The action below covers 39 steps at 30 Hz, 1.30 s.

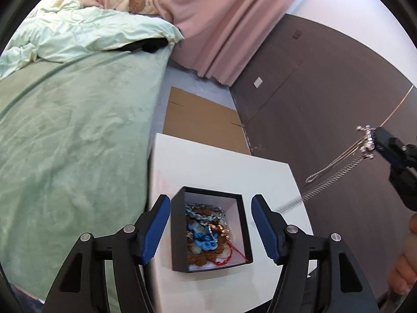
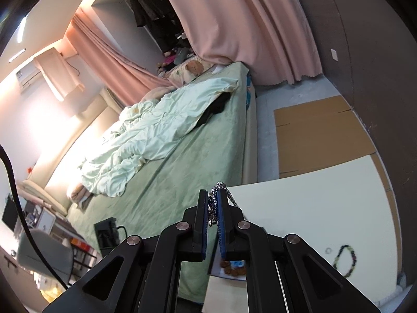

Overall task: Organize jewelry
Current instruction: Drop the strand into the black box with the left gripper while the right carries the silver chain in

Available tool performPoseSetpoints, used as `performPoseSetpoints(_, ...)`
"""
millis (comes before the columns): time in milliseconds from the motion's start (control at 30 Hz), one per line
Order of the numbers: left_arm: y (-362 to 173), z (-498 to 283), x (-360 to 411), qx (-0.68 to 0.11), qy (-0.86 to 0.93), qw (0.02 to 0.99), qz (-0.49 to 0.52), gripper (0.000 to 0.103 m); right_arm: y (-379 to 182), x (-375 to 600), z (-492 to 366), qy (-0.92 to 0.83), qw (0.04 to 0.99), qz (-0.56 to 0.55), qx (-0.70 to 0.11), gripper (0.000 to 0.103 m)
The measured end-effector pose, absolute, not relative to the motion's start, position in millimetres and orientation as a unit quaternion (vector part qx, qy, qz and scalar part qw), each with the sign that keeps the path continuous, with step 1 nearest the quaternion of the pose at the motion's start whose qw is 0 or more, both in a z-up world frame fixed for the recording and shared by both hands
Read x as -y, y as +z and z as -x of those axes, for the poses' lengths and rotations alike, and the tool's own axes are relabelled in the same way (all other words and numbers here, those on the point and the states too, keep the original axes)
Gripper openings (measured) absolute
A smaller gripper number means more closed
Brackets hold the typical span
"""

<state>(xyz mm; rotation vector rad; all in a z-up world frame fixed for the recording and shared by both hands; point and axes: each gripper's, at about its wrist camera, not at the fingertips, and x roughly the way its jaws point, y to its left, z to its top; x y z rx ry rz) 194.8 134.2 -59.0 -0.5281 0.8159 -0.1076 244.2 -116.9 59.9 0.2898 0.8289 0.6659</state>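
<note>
Nearby, left gripper [image 1: 209, 228] gapes around box [image 1: 179, 234]; right gripper [image 2: 213, 210] clamps chain [image 2: 214, 198] beside bed [image 2: 182, 161].

Each hand-held gripper [image 1: 209, 228] [image 2: 213, 224] has black linkage arms, round silver pivot screws and ribbed blue pads [image 1: 154, 230].

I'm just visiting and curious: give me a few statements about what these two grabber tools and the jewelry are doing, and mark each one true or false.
1. The right gripper is clamped on a silver chain. True.
2. The left gripper is holding the black box. False: its jaws stand open on either side of the box, gripping nothing.
3. The box is empty. False: it holds a tangle of jewelry, including a blue piece and a red strand.
4. A beaded bracelet lies on the white table, outside the box. True.
5. The chain is lying flat on the table. False: it hangs in the air from the right gripper.
</note>
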Motion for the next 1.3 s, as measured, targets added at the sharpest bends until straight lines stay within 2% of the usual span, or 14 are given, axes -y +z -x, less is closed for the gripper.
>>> performPoseSetpoints(567,-57.0,-168.2,-179.3,-0.372,-0.026,0.886,0.276,0.066,13.3,81.4,-261.1,0.314,0.835,-0.129,-0.433,0.008)
performPoseSetpoints(767,-63.2,-168.2,-184.3,-0.376,-0.024,0.883,0.279,0.066,4.5,76.6,-262.0,0.310,0.834,-0.123,-0.439,0.008)
performPoseSetpoints(1300,-72.7,-172.1,-183.0,-0.387,-0.028,0.878,0.280,0.066,-60.2,77.4,-276.0,0.292,0.800,-0.117,-0.511,0.010)
